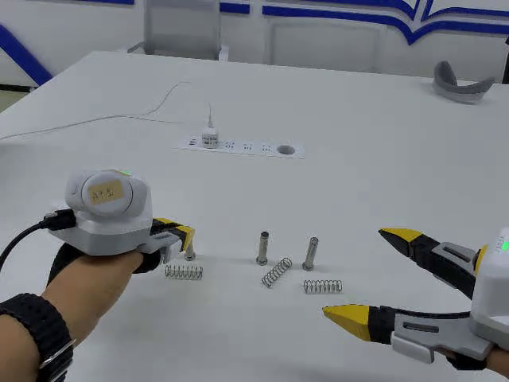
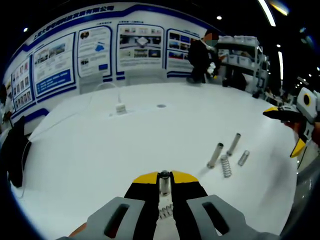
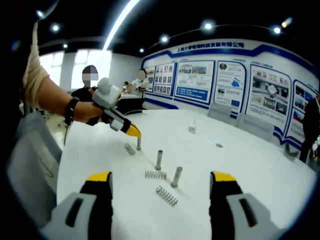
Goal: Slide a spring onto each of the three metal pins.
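Note:
Three short metal pins stand upright on the white table [image 1: 334, 159]. My left gripper [image 1: 184, 239] is shut on the left pin [image 1: 189, 255], which stands clamped between the yellow tips [image 2: 163, 182]. One spring [image 1: 184, 272] lies flat just in front of that pin. The middle pin [image 1: 262, 247] and right pin [image 1: 310, 253] stand free, with a second spring [image 1: 276, 272] slanted between them and a third spring [image 1: 322, 286] lying in front of the right pin. My right gripper [image 1: 366, 273] hovers open to the right of the pins, nothing between its fingers [image 3: 160, 176].
A white power strip [image 1: 238, 147] with a plugged-in adapter and cable lies further back on the table. A grey curved object [image 1: 461, 86] rests at the far right corner. A chair [image 1: 181, 28] stands behind the table. People stand in the background.

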The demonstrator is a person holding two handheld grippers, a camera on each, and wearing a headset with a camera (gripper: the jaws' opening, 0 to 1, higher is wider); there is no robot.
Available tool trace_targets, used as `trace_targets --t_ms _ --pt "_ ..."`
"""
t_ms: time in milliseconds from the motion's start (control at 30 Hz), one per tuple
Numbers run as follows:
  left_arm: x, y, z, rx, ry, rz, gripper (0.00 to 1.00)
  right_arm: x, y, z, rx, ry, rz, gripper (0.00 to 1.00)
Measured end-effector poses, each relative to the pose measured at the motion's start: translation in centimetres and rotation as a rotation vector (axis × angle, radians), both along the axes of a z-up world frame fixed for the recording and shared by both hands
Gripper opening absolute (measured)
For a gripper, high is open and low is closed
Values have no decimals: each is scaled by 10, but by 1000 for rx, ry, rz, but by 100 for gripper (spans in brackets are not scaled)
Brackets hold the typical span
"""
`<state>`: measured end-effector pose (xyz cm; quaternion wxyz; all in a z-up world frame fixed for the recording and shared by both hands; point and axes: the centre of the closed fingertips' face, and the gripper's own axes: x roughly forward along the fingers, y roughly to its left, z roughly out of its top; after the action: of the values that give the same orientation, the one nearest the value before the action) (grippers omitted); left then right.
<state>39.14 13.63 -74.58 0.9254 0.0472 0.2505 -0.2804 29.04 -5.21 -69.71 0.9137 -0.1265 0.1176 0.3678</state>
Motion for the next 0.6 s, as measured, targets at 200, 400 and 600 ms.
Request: trace_targets --t_ms 200,400,600 --pt "-1 -1 0 -4 -6 -13 8 -1 3 -2 -4 5 6 81" --pt "-1 -4 0 -4 -15 -24 8 -1 4 -2 -9 7 10 81" --pt "-1 -5 1 -9 -22 -32 8 1 4 0 -7 2 11 81"
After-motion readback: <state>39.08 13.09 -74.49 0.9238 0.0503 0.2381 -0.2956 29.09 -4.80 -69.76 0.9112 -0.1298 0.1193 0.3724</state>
